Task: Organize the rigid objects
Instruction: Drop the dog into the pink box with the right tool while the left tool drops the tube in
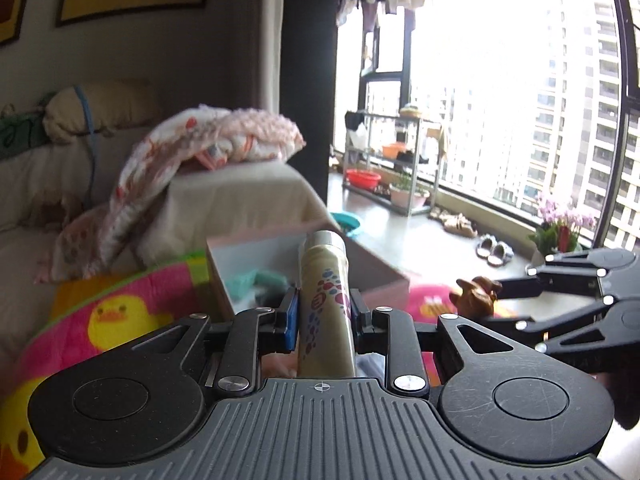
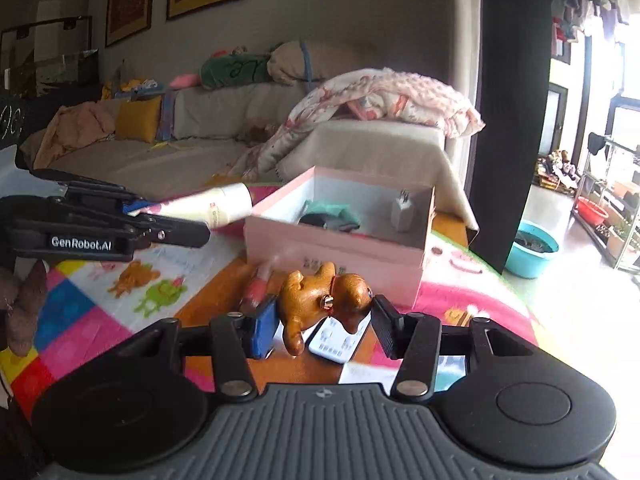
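Left gripper [image 1: 323, 322]: fingers clamped on a cream bottle [image 1: 326, 300], pointing toward 12. Right gripper [image 2: 323, 326]: fingers pinching a brown dog figurine [image 2: 320, 300] above a remote [image 2: 340, 340]. Pink box [image 2: 340, 240] at 12, open, on the table [image 2: 100, 292].

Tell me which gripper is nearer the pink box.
Left. The left gripper holds the bottle tipped over the pink box rim; the right gripper holds the brown dog figurine just short of it.
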Available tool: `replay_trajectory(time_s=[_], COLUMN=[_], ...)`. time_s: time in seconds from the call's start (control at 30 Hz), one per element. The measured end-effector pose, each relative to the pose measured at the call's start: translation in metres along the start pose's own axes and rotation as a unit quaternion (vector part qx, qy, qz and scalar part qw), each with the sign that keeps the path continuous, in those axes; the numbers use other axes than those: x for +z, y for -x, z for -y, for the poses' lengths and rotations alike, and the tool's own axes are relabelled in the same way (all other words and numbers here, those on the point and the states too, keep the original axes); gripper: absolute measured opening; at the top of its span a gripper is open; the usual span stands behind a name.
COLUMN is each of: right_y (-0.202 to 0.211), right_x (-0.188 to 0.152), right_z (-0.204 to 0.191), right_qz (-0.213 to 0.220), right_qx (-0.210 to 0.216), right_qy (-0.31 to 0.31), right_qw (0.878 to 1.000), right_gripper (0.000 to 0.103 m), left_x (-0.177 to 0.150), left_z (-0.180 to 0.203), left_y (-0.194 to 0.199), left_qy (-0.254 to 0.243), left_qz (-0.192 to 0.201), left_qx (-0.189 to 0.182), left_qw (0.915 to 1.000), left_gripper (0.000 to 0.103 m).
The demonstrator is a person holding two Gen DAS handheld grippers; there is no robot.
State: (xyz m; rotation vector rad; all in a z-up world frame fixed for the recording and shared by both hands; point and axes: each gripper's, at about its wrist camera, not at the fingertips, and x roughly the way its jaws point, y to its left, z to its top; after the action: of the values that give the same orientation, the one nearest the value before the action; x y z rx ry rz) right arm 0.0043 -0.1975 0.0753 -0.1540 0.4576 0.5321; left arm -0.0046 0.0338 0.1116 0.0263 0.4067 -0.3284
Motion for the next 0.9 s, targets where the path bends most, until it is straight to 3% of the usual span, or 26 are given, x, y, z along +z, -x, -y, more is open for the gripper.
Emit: replay_trajectory(time_s=[0.17,0.23,0.33,0.43,0.57,0.8,0.9], right_y=[-0.027,-0.045,-0.078,-0.085,-0.061,-0.03,-0.026], right_x=[0.052,0.073,0.095,0.093,0.049,-0.038,-0.06], right_z=[0.019,0.02,0.028,0.042,0.04,0.026,0.034], right_qz=[0.015,0.022,0.005,-0.015,-0.011,-0.026,-0.053], right_qx=[-0.005,-0.017,0.01,0.013,-0.009,-0.112,-0.086], right_qy=[-0.025,-0.013,-0.023,-0.084,-0.076,-0.025,-0.079], right_qw=[1.0,1.0,1.0,0.996,0.997,0.993,0.992], right_gripper=[0.05,0.05,0.054,0.063,0.076,0.079,0.08], left_x=[0.063,0.083,0.091,0.072,0.029,-0.055,-0.08], left_z=[-0.021,-0.027,-0.043,-0.057,-0.068,-0.054,-0.043], left_y=[-0.057,-0.089,-0.134,-0.137,-0.1,-0.041,-0.032], left_qy=[0.015,-0.006,0.016,0.042,0.066,0.123,0.143], left_qz=[0.012,0.015,-0.031,-0.032,-0.014,-0.062,-0.08], left_qx=[-0.032,-0.043,-0.035,-0.023,0.025,0.018,0.03], left_qw=[0.9993,0.999,0.9988,0.9983,0.9974,0.9903,0.9861], left_gripper=[0.028,0.03,0.03,0.03,0.03,0.03,0.03])
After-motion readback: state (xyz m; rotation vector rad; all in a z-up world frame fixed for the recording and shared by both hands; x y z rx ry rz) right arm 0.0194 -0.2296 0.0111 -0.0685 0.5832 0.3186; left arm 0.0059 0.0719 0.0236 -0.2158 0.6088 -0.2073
